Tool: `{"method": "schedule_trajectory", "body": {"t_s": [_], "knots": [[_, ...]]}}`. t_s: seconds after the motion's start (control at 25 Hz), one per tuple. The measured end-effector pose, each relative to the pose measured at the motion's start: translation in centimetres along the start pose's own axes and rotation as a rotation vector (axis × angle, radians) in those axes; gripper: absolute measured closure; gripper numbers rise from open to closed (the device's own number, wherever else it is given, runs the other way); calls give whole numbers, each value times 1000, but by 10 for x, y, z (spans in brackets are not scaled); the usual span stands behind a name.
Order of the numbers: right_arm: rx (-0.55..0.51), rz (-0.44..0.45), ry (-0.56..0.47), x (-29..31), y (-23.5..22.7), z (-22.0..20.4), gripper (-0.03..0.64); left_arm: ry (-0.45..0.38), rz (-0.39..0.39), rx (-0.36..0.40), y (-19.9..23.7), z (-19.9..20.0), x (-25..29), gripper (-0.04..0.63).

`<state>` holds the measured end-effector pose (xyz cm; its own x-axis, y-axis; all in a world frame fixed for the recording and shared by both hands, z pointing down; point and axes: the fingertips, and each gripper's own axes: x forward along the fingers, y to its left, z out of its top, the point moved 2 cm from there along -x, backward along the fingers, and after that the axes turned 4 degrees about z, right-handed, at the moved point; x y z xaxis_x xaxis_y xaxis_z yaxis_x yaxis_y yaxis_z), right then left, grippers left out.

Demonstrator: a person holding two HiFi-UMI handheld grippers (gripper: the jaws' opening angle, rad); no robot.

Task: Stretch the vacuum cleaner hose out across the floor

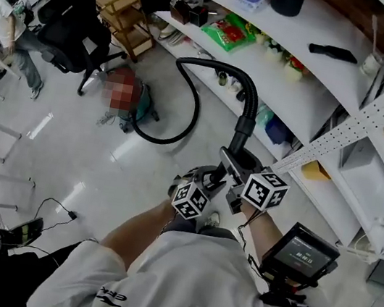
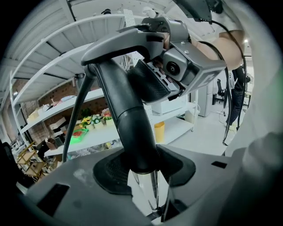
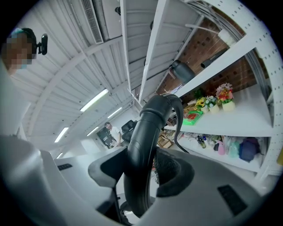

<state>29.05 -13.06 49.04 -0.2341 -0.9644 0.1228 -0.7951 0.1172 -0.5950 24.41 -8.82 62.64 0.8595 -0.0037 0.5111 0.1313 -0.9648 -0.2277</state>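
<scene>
Head view: left gripper and right gripper both clamp the stiff handle; hose probably floppy, light.

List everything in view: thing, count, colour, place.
hose: one, black, loops over the floor and rises into both tools
chair: one, black, upper left
wooden rack: one, tan, beside the shelves
shelves: several tiers, white, along the right
green packet: one, green, on a shelf
yellow cup: one, yellow, on a lower shelf
bystander: one, far upper left
screen: one, black, by the right arm
left tool: one, grey, shut on the hose
right tool: one, grey, shut on the hose
</scene>
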Motion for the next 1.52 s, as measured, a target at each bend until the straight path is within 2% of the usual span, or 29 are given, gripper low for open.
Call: {"method": "schedule_trajectory", "body": {"t_s": [0.6,0.92,1.12,1.52], "knots": [[59,-238,-132,-108,-1,-36,428,-56,-252,110,-104,13,1,434],[90,-320,-165,-158,-4,-54,427,-62,-332,161,-150,18,5,434],[103,-330,-173,-189,-6,-63,428,-48,-350,174,-181,22,9,434],[100,-272,-118,-273,-14,-84,428,-1,-296,167,-267,44,30,434]]}}
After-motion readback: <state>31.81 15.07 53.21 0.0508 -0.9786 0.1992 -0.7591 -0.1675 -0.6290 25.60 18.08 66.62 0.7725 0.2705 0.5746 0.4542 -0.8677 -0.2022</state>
